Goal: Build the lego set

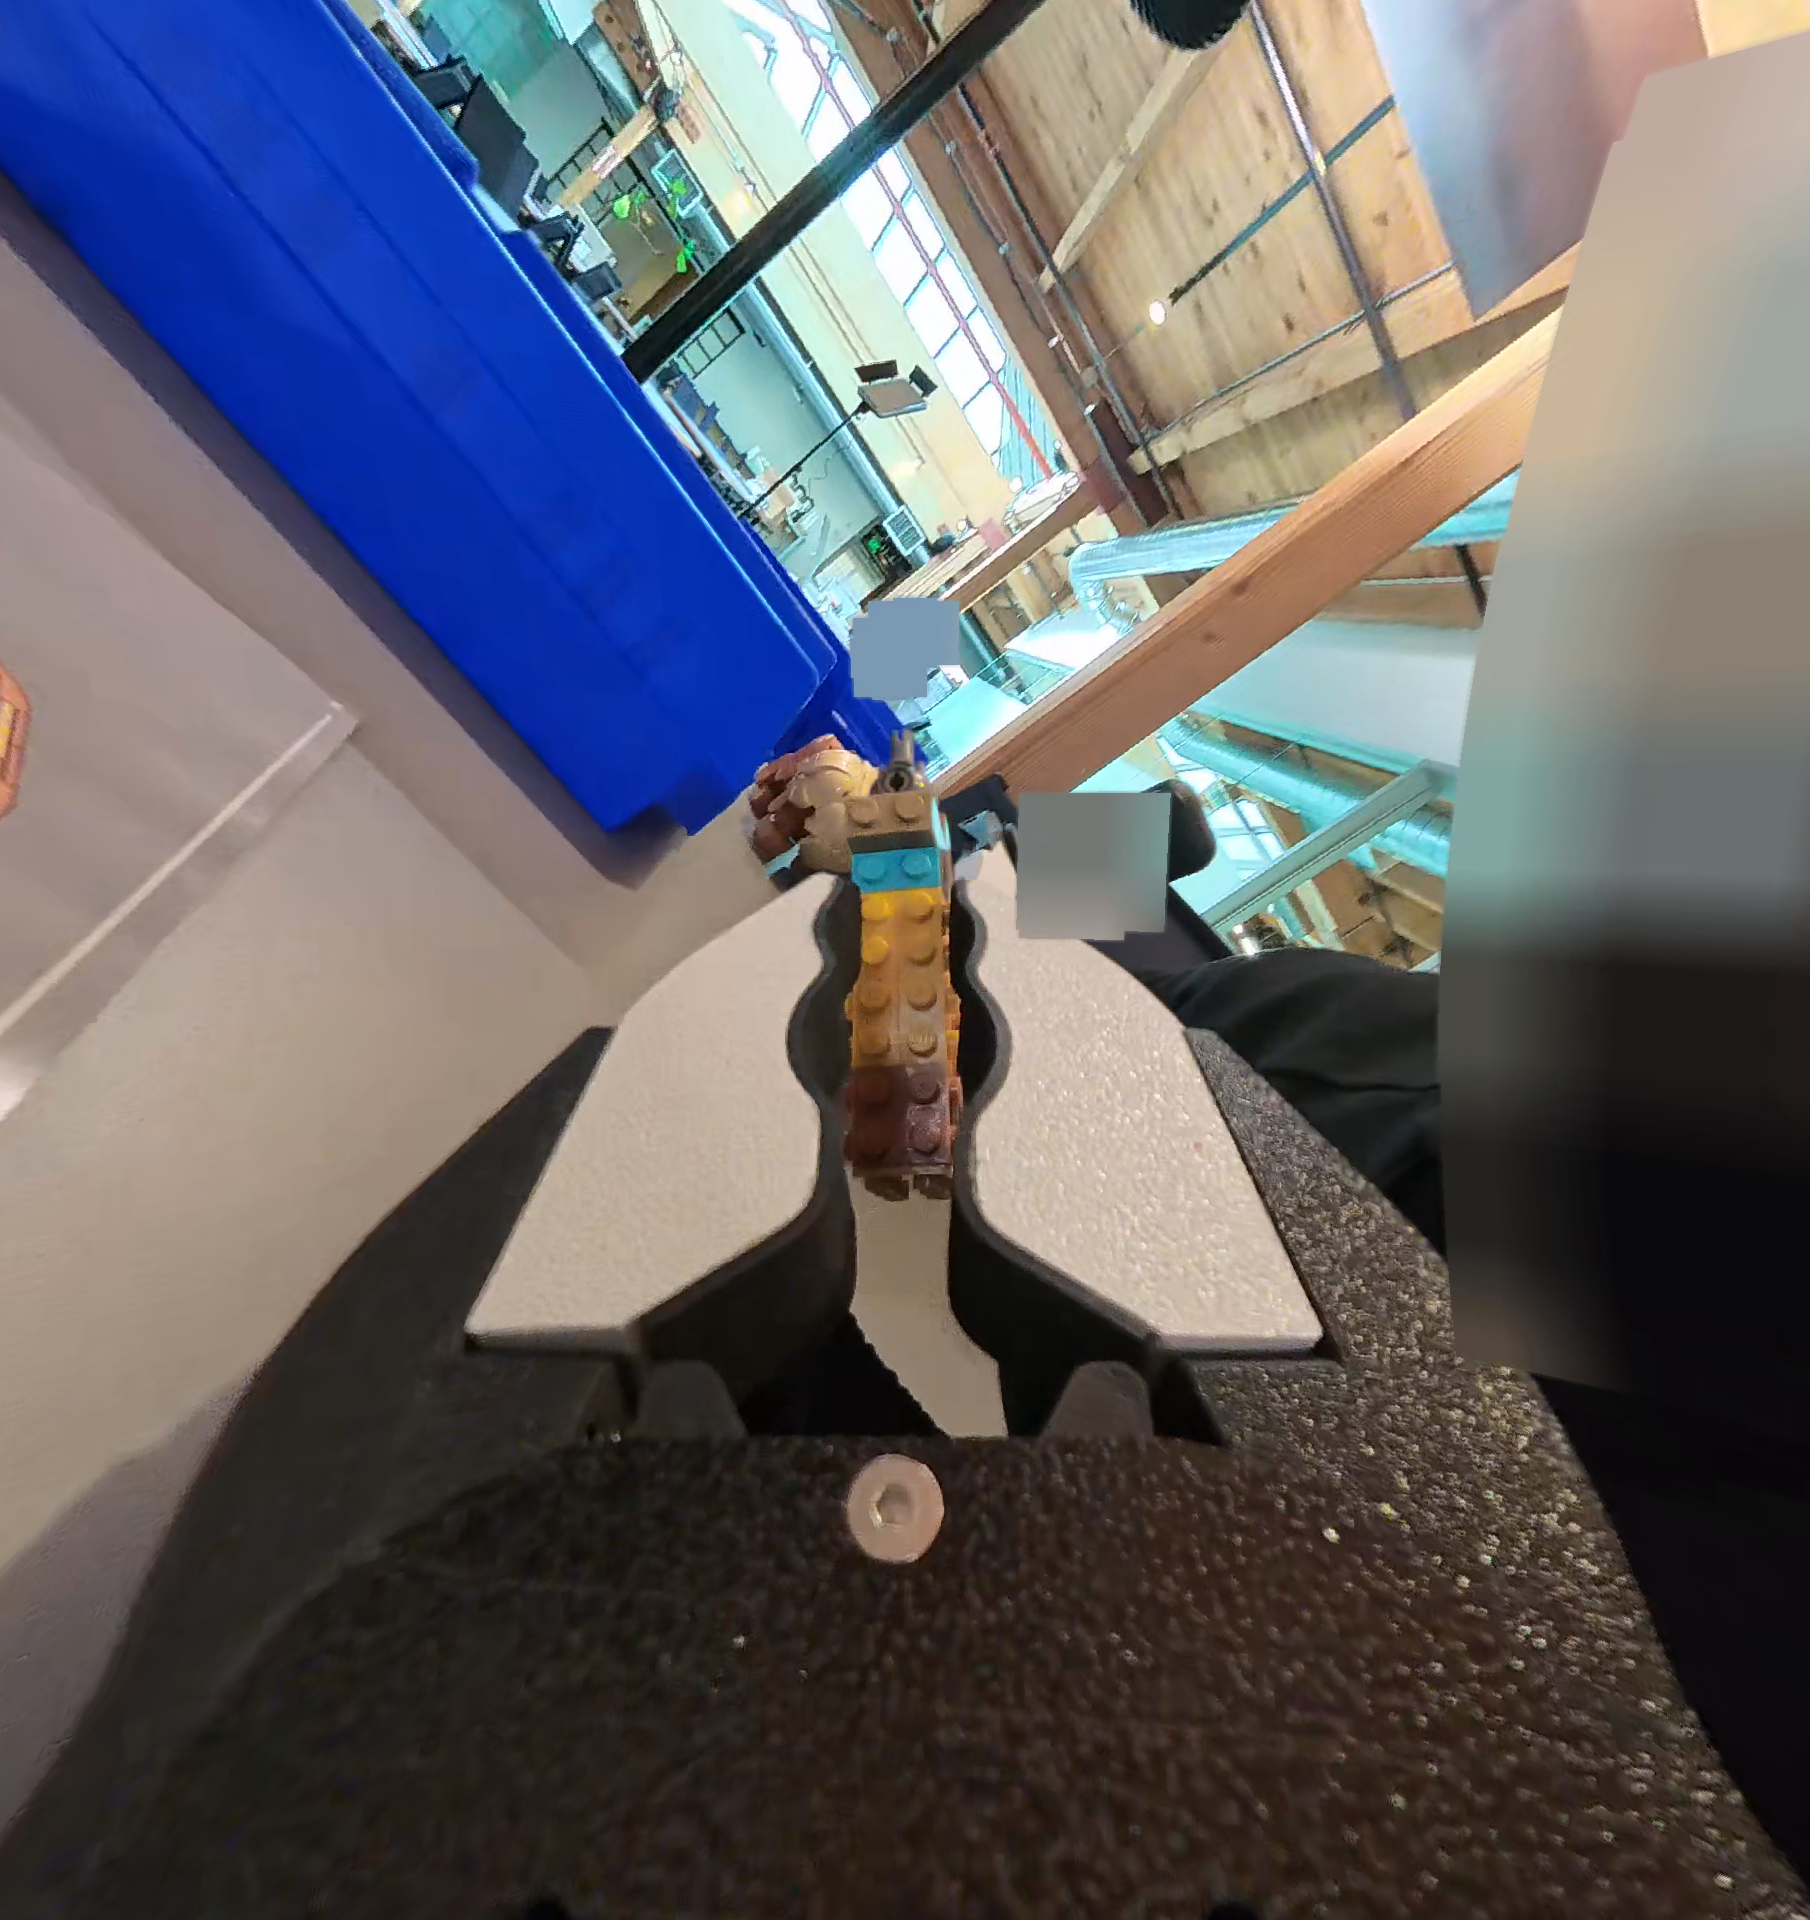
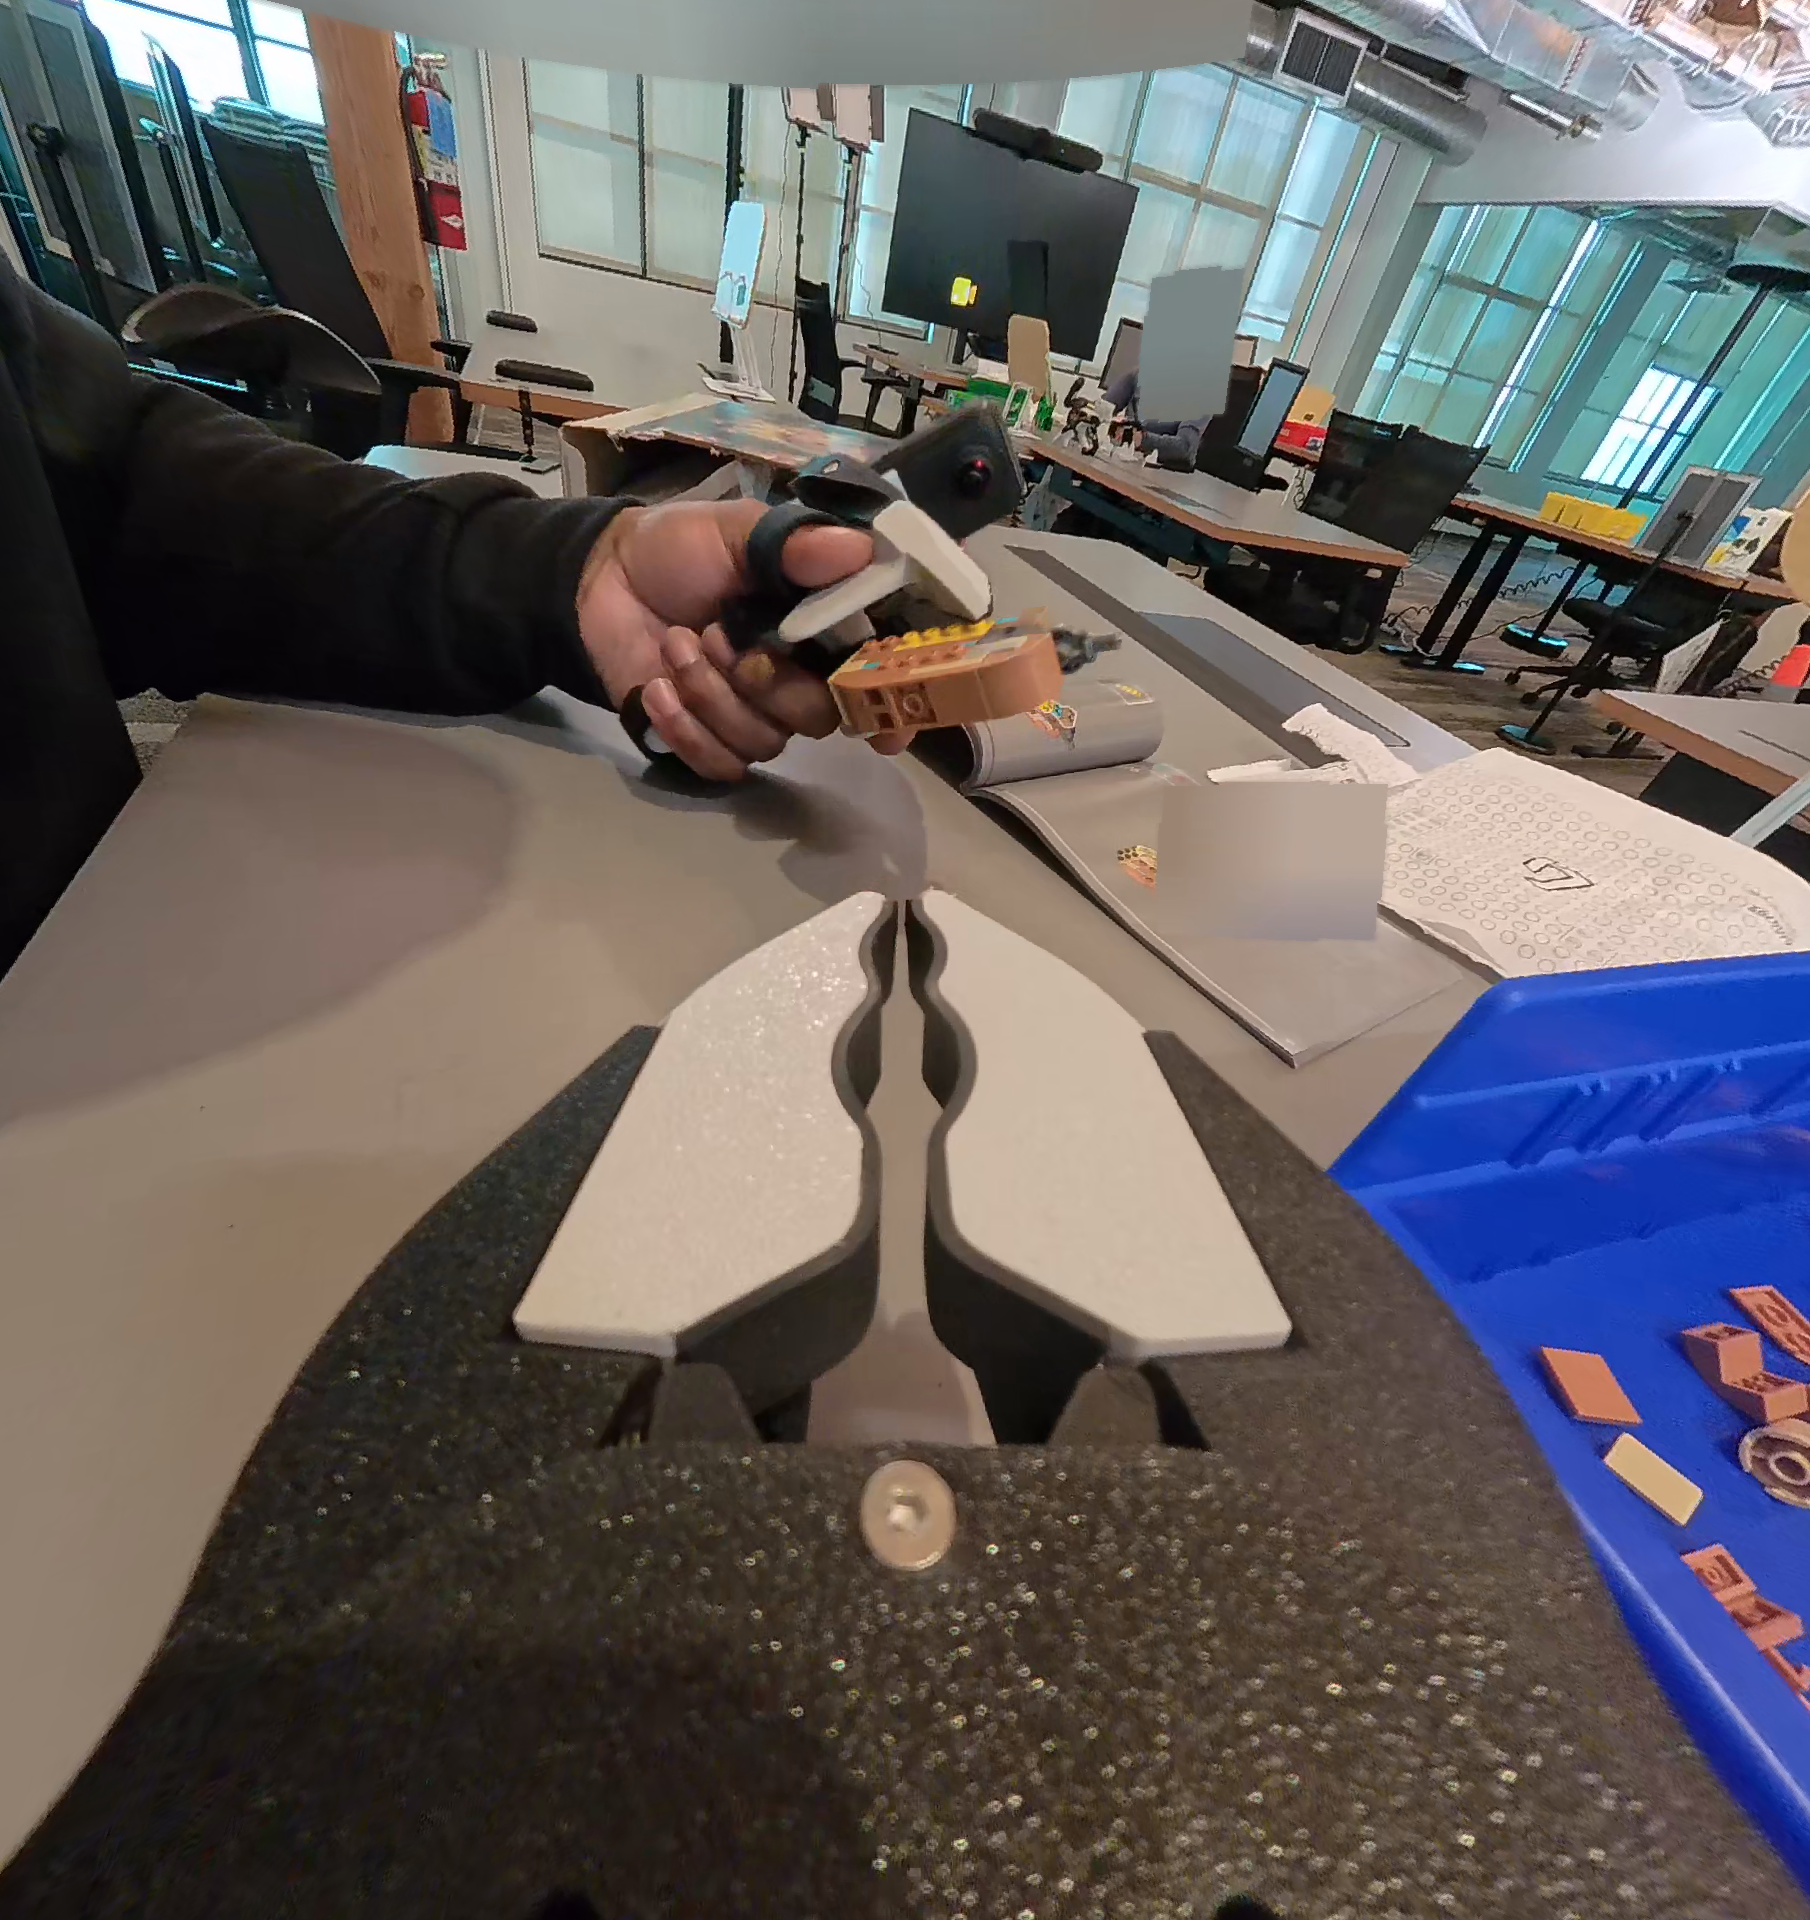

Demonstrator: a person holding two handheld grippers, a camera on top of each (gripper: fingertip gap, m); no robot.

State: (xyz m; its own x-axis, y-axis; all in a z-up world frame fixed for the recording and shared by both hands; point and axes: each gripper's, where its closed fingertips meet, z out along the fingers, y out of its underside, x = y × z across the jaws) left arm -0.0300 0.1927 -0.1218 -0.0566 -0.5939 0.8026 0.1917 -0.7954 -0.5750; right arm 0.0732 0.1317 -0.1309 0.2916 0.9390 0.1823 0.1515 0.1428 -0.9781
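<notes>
Holding: the left gripper (image 1: 896, 997) is clenched on the lego model (image 1: 899, 1023), lifted above the table (image 2: 361, 883), probably so new bricks can be pressed on.
Right gripper (image 2: 906, 914): fingers closed together, nothing between them; it waits beside the blue bin (image 2: 1607, 1122).
Loose bricks (image 2: 1732, 1361): lying in the bin, near for picking.
Instruction booklet (image 2: 1140, 894): open on the table, for reference.

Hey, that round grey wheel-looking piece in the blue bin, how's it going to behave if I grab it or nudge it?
The round grey piece seems to lie flat, open face up, so a nudge would probably slide it across the blue bin; tipped on edge, it could roll. It looks like small hard plastic: likely light and stiff. Its curved rim may slip between the right gripper fingers.
</notes>
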